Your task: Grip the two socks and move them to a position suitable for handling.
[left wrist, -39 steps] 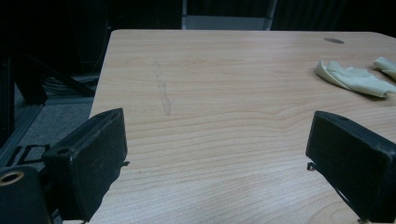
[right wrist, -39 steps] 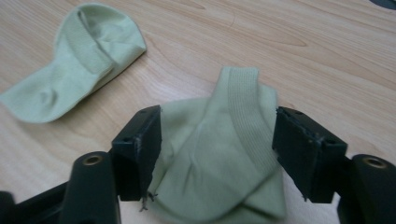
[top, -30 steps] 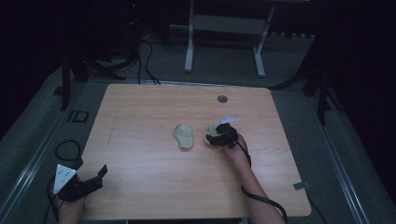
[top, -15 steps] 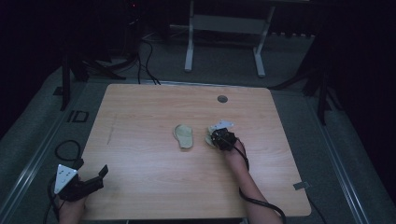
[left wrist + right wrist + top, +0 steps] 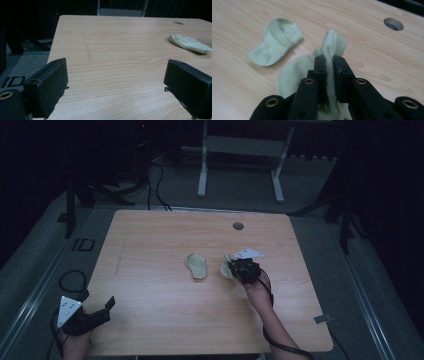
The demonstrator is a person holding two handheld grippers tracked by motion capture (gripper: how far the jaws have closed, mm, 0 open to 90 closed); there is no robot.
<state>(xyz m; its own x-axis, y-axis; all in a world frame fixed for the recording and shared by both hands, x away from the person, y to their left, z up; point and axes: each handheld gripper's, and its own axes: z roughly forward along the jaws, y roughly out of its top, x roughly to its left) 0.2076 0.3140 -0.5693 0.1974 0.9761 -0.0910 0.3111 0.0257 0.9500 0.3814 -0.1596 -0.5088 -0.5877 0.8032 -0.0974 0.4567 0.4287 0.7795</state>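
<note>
Two pale green socks are on the wooden table (image 5: 150,240). One sock (image 5: 196,265) lies flat at the middle; it shows at the upper left in the right gripper view (image 5: 275,41). My right gripper (image 5: 231,268) is just right of it, shut on the second sock (image 5: 224,270). In the right gripper view the jaws (image 5: 329,75) pinch a fold of that sock (image 5: 294,72), whose cuff stands up above them. My left gripper (image 5: 100,307) hovers at the table's near left corner, open and holding nothing (image 5: 125,85). A sock (image 5: 188,43) lies far off at the right.
A round cable hole (image 5: 238,226) sits near the table's far edge, right of centre. Black cables (image 5: 70,280) lie on the grey floor to the left. A white metal stand (image 5: 240,165) is behind the table.
My right gripper has turned slightly while staying on the second sock at about the same spot. The left gripper and the flat sock have not moved.
</note>
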